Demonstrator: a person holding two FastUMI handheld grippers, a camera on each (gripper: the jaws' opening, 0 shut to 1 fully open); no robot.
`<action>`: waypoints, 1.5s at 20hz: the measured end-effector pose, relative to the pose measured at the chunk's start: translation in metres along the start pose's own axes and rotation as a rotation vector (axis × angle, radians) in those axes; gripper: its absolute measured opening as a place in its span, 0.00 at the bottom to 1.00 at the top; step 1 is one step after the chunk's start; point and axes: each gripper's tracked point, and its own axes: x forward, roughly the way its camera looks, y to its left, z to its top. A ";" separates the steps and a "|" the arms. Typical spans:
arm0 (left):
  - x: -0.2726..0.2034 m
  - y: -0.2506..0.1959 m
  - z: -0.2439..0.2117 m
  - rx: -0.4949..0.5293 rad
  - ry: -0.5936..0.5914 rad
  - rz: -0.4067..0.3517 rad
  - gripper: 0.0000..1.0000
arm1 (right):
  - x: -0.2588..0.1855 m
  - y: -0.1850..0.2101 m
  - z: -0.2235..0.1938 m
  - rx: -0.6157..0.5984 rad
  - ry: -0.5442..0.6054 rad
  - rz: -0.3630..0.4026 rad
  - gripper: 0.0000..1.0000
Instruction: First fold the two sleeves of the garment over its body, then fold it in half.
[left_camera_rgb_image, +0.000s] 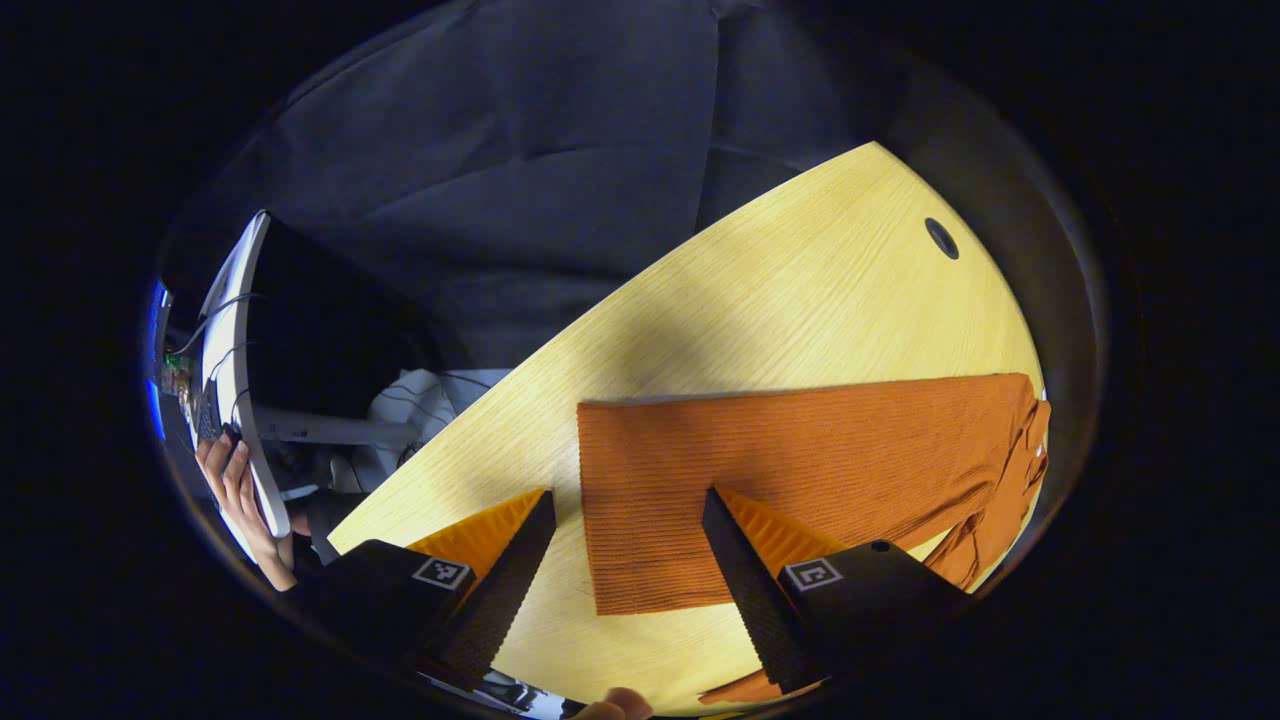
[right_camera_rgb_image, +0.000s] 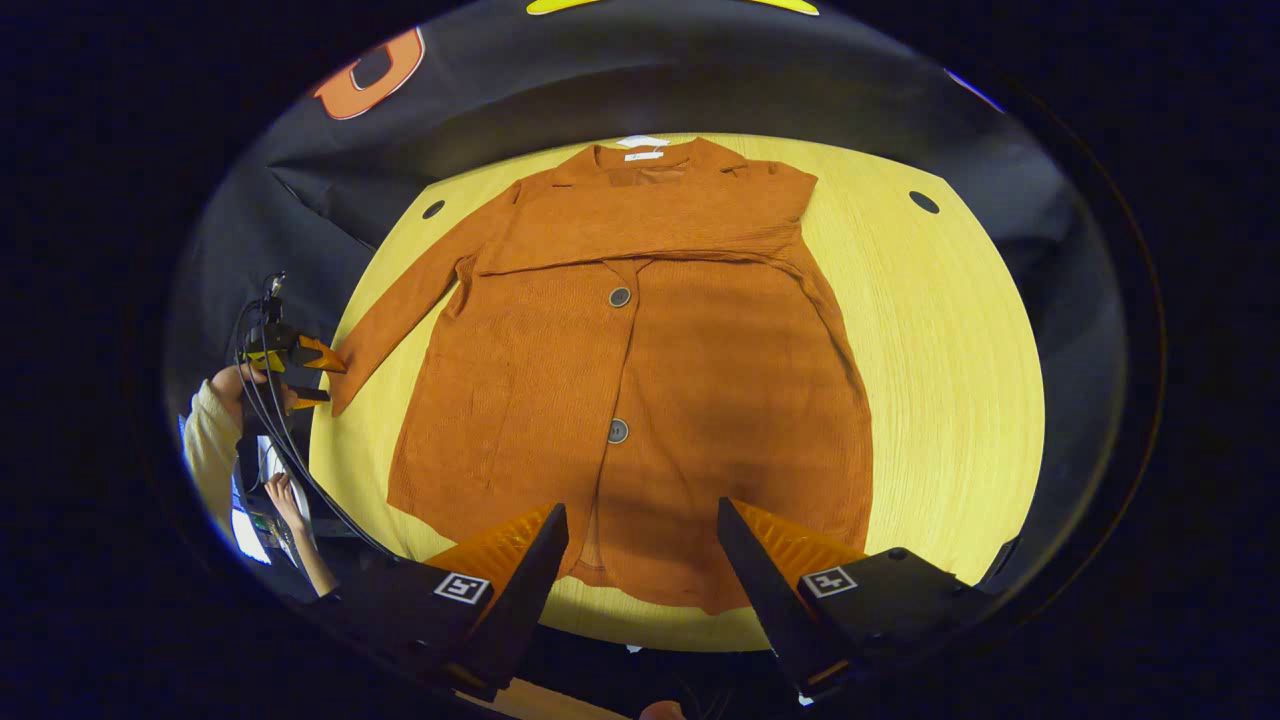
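Both held wide: right gripper (right_camera_rgb_image: 640, 560) over garment (right_camera_rgb_image: 640, 400) hem, left gripper (left_camera_rgb_image: 625, 545) by its outstretched sleeve (left_camera_rgb_image: 800, 480); other sleeve (right_camera_rgb_image: 650, 235) folded across chest.

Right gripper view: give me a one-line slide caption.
Open right gripper above the hem of an orange cardigan on a wooden table, one sleeve folded across the chest, the other sleeve outstretched.

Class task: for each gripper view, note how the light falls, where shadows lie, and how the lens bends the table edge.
Left gripper view: bright light on the table, a soft shadow band across it, its straight edge bowed. Right gripper view: the garment is shaded across its lower half and the table bulges round.
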 end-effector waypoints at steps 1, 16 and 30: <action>-0.001 0.001 0.001 0.004 0.025 -0.001 0.98 | 0.000 0.001 0.000 0.003 0.000 0.005 0.97; 0.002 -0.001 -0.001 0.008 0.112 -0.065 0.19 | -0.012 -0.024 -0.020 0.011 -0.023 -0.006 0.97; -0.035 -0.041 0.001 0.134 0.068 -0.102 0.03 | -0.018 -0.043 -0.025 0.069 -0.025 0.012 0.97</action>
